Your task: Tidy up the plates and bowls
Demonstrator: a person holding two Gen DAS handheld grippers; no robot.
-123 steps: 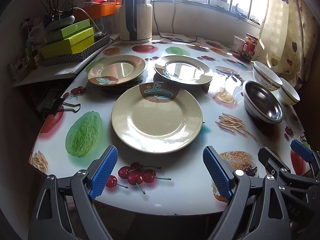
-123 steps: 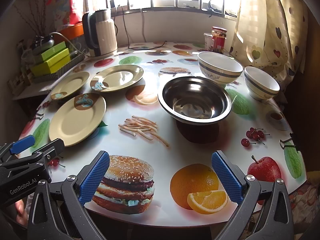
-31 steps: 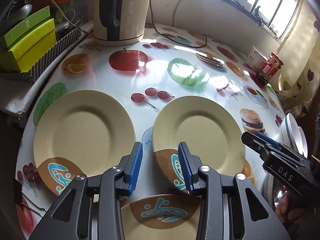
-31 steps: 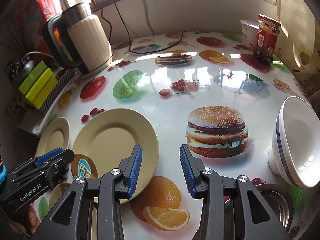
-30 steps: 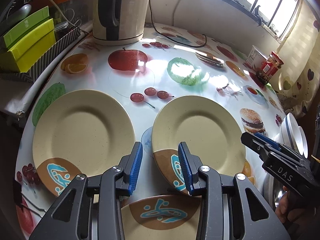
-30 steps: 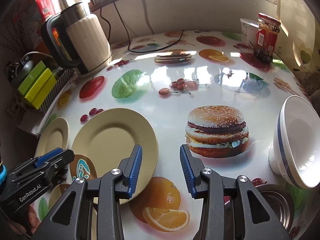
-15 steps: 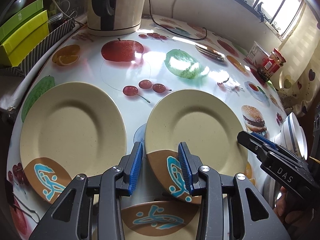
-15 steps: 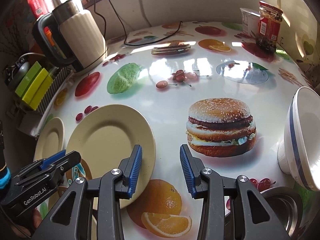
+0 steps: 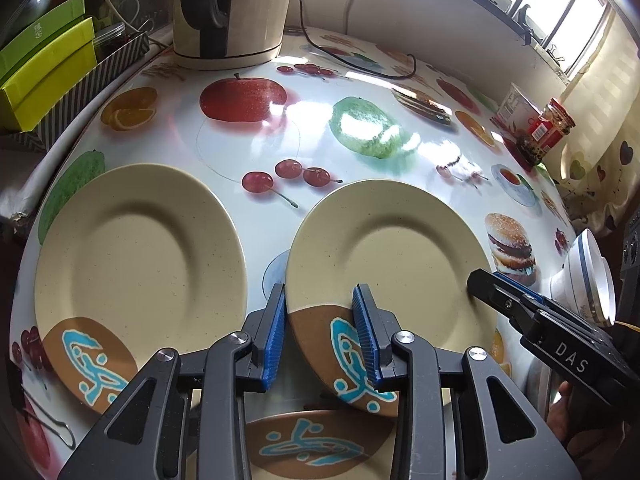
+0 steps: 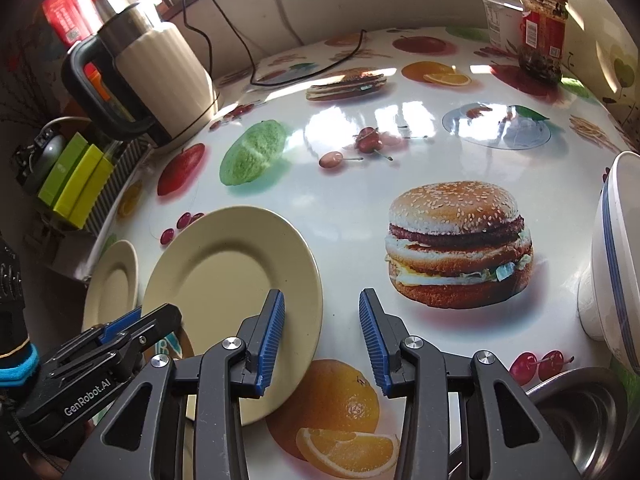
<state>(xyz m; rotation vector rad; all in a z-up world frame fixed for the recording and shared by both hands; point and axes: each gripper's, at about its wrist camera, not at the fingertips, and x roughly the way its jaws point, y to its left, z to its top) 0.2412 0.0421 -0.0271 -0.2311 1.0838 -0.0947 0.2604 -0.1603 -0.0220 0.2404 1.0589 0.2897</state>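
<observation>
Left wrist view, glossy fruit-print tablecloth (image 9: 256, 148), kettle (image 9: 236, 8) by window, left hand-held gripper (image 9: 320, 336) straddling plate (image 9: 384, 264) rim, narrowing.

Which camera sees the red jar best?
The right wrist view shows the red jar best: it stands big and close at the far table edge, label and dark contents clear. In the left wrist view the same jar is small and far off beside a white tub.

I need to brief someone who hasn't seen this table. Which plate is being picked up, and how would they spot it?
Start at the cream electric kettle at the back of the fruit-print table. Two round beige plates lie in front of it. It is the right-hand beige plate, whose brown-and-blue rim sits between the left gripper jaws, which have just been closing.
</observation>
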